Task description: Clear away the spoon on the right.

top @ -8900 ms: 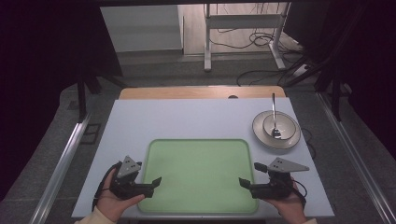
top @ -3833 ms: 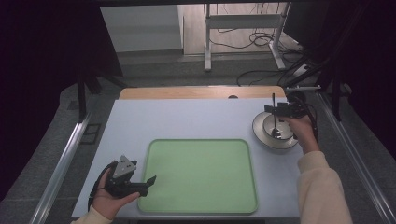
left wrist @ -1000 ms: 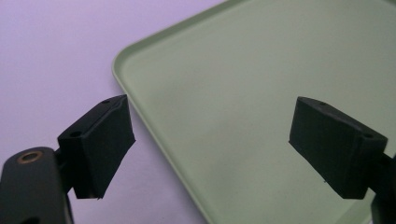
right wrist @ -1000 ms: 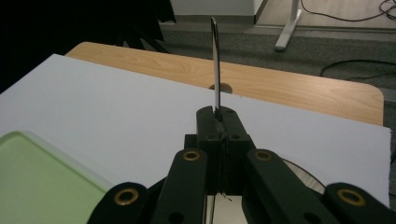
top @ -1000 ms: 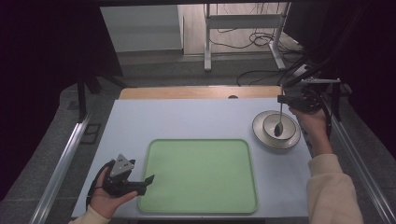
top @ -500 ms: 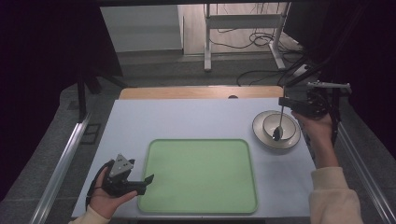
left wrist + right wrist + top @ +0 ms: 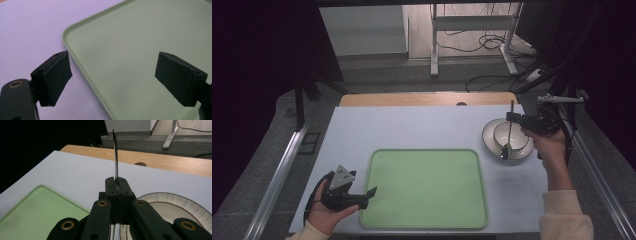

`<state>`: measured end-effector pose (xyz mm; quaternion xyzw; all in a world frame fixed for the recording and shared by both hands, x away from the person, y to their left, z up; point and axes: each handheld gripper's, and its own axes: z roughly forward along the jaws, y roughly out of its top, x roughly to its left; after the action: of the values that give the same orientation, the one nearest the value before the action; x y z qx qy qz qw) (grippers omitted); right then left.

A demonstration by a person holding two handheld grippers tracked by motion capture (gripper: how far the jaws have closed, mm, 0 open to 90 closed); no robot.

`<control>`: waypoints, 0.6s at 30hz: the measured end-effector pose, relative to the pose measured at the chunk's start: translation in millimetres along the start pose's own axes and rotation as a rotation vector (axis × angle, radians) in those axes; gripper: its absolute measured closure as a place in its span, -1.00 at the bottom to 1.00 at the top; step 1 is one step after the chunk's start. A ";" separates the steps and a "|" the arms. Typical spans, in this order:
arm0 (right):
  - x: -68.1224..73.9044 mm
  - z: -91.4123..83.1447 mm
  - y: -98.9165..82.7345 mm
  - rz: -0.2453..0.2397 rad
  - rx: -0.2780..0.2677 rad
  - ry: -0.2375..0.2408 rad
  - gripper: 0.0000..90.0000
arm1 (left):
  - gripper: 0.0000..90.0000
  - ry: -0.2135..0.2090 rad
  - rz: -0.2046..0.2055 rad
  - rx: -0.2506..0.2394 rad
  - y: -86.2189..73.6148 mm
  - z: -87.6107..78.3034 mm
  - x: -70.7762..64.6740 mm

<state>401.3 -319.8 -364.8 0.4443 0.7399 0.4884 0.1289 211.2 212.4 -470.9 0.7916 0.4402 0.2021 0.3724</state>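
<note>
Spoon (image 7: 508, 136): metal, long-handled, held nearly upright over the bowl (image 7: 507, 136) that sits on a white plate (image 7: 490, 145) at the right side of the table (image 7: 422, 125).

High view. Right gripper (image 7: 514, 117) is clamped on the spoon's handle partway up; the handle's end rises above the jaws, and the spoon's head hangs low at the near rim of the bowl. Whether the head touches the crockery cannot be told. Right hand (image 7: 548, 142) carries the gripper from the right edge of the table. Green tray (image 7: 427, 187), rectangular with rounded corners, lies in the middle near the front edge, apart from the plate. Left gripper (image 7: 368, 194) rests in the left hand (image 7: 326, 212) at the tray's front left corner, jaws pointing toward the tray. No brand, label or writing can be read on any item.

Left gripper view. Two black jaws stand wide apart with nothing between them. One is over the pale table, the other over the tray (image 7: 140, 45); the tray's raised rim runs between them.

Right gripper view. Jaws are pressed together on the thin spoon handle (image 7: 115, 157), which stands straight up from them. Plate (image 7: 175, 201), with a ribbed rim and a dark ring, lies below at right; the tray corner (image 7: 37, 205) lies below at left. No lettering is legible.
</note>
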 end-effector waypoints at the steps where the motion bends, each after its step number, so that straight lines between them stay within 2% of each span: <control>1: 0.9 0.0 -0.4 -0.001 0.001 0.004 0.97 | -0.70 0.001 0.000 -0.001 -0.1 0.2 0.0; 18: 15.5 0.7 -7.3 -0.015 0.027 0.054 0.97 | -0.70 0.012 0.005 -0.002 -0.3 0.1 -0.2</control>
<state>388.9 -308.1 -367.5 0.4271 0.7529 0.4892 0.1067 211.0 212.3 -471.1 0.7911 0.4401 0.2082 0.3703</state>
